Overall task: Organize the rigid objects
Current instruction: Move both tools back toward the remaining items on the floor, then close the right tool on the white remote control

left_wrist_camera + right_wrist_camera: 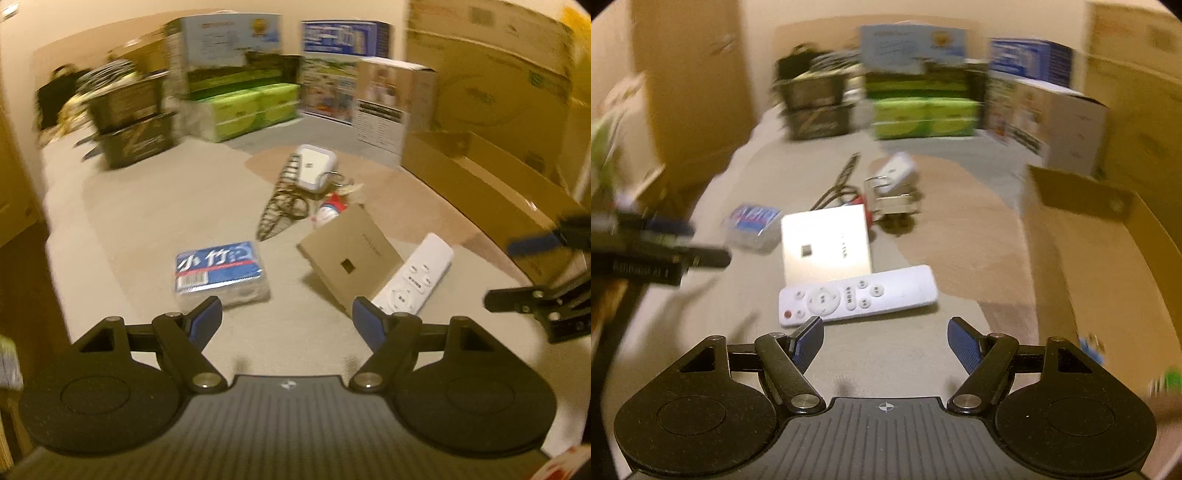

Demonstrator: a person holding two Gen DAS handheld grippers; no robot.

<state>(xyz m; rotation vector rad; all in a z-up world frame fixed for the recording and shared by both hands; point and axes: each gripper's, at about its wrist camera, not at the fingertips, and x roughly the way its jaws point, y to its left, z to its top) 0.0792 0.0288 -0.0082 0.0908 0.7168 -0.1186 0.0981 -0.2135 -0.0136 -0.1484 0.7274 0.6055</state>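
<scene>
Motion blur smears the stacked boxes (pixel 916 88), their print unreadable in both views.

One white remote (pixel 858 295), one flat box (pixel 825 243), one blue tissue pack (pixel 219 271), two grippers (pixel 287 321).

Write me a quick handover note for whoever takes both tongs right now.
Left tongs: open, empty, above the floor between the blue tissue pack and the flat brown box.
Right tongs: open, empty, just short of the white remote.
Further back: white charger-like block, wire rack, small red-and-white item.
Open cardboard box stands to the right.
Done: nothing appears sorted yet.
Left: all pieces, probably the remote first.
</scene>
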